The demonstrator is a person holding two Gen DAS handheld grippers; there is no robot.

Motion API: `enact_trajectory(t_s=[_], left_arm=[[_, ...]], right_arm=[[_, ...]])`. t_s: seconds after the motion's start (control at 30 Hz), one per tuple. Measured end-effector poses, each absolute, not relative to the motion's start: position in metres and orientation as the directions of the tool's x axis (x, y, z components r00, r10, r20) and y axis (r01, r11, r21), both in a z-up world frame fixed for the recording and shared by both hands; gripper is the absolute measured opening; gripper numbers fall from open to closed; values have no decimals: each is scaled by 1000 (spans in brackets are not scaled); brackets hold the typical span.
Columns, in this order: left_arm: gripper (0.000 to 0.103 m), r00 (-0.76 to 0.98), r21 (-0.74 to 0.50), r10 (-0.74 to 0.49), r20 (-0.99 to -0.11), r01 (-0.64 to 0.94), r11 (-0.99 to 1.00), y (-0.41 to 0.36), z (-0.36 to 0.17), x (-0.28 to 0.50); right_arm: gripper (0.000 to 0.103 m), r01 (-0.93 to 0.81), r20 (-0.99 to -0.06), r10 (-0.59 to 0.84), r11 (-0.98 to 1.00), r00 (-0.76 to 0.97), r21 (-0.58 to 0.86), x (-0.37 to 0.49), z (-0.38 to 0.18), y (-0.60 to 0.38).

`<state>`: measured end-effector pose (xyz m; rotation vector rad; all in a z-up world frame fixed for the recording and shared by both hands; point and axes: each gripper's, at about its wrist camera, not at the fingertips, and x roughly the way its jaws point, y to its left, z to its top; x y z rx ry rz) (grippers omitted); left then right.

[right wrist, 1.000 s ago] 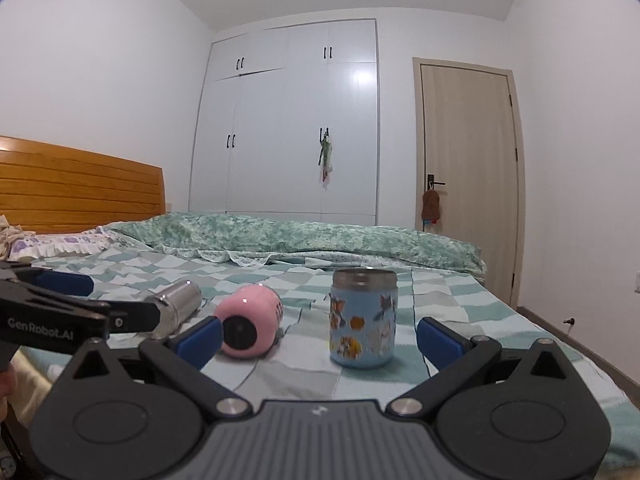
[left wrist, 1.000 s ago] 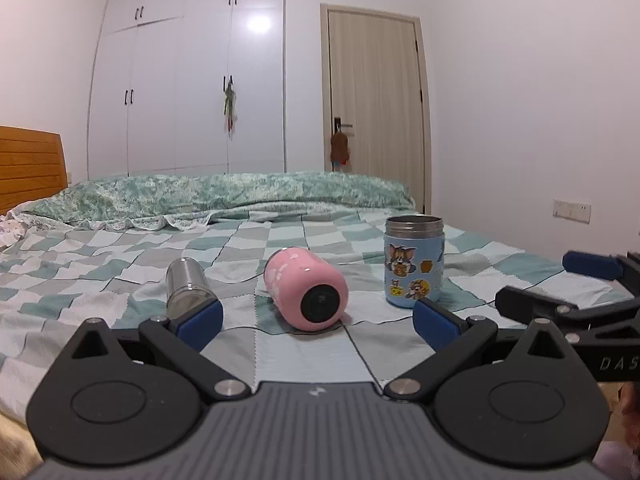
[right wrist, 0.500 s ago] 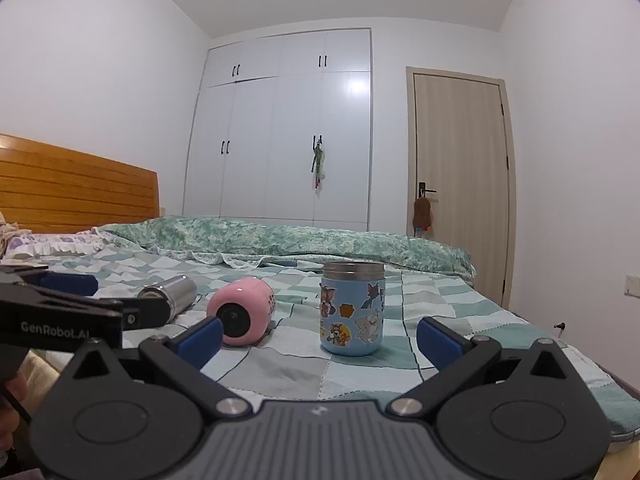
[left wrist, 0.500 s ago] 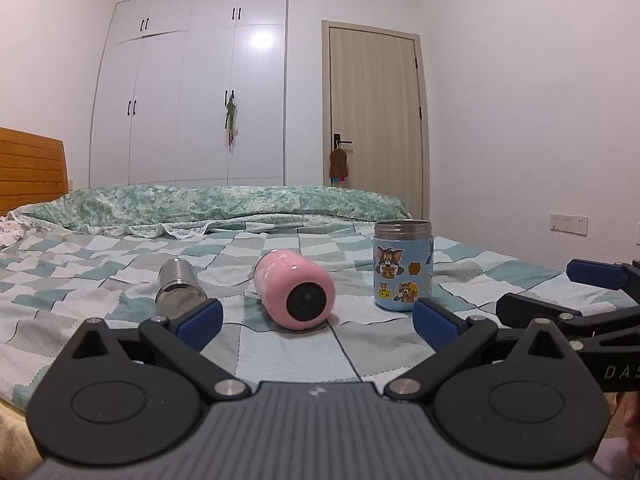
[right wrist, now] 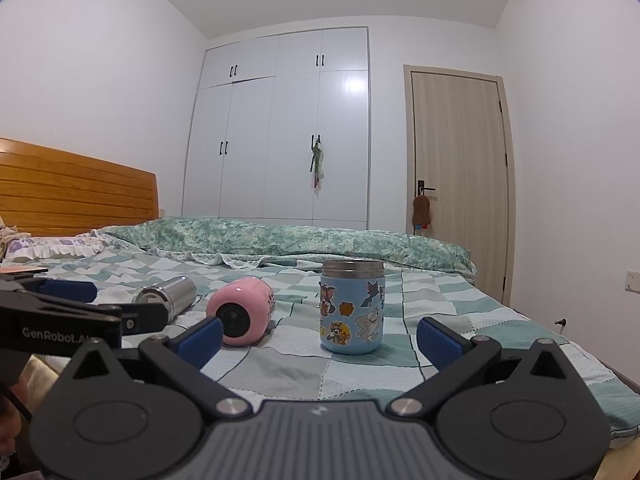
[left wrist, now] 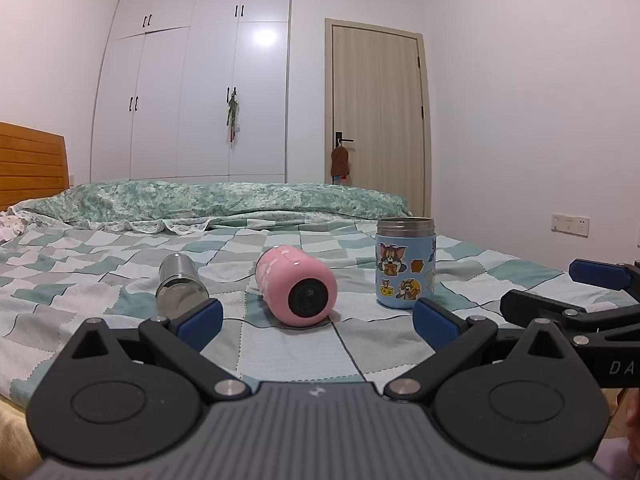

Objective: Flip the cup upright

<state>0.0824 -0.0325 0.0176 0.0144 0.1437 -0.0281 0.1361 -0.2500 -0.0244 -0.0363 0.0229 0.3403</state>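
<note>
The pink cylindrical cup [left wrist: 298, 285] lies on its side on the green-and-white checked bed cover [left wrist: 280, 350], its dark round end facing the cameras, between a steel cylindrical cup [left wrist: 179, 287] also lying on its side to its left and a light-blue steel-rimmed cup with cartoon stickers [left wrist: 405, 263] standing upright to its right. The three are near one another but apart.

The left gripper [left wrist: 316, 320] hovers short of the pink cup with its blue-padded fingers spread wide, holding and touching nothing. The right gripper [right wrist: 318, 334] is likewise spread wide and empty, pointing at the gap between the pink cup [right wrist: 242, 310] and the sticker cup [right wrist: 352, 306].

In the right wrist view the left gripper's side reads "GenRobot.A", the rest cut off. In the left wrist view the right gripper's body [left wrist: 580, 316] shows "DA" at the frame edge.

Beyond the cups lies a rolled green floral quilt [left wrist: 224, 200], then white wardrobe doors [left wrist: 192, 100] and a beige door [left wrist: 378, 120].
</note>
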Motion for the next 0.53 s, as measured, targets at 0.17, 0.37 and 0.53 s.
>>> enact_trajectory(t_s=[0.17, 0.37, 0.53], left_arm=[[103, 989, 13, -26, -145, 29, 1000, -32, 18, 82], [103, 989, 10, -35, -144, 37, 999, -32, 17, 82], [103, 990, 1, -40, -139, 41, 999, -29, 16, 83]], right_arm=[[103, -334, -28, 333, 942, 942, -31, 136, -24, -250], [103, -334, -28, 333, 942, 942, -32, 136, -25, -250], [103, -334, -28, 333, 942, 943, -31, 136, -25, -250]])
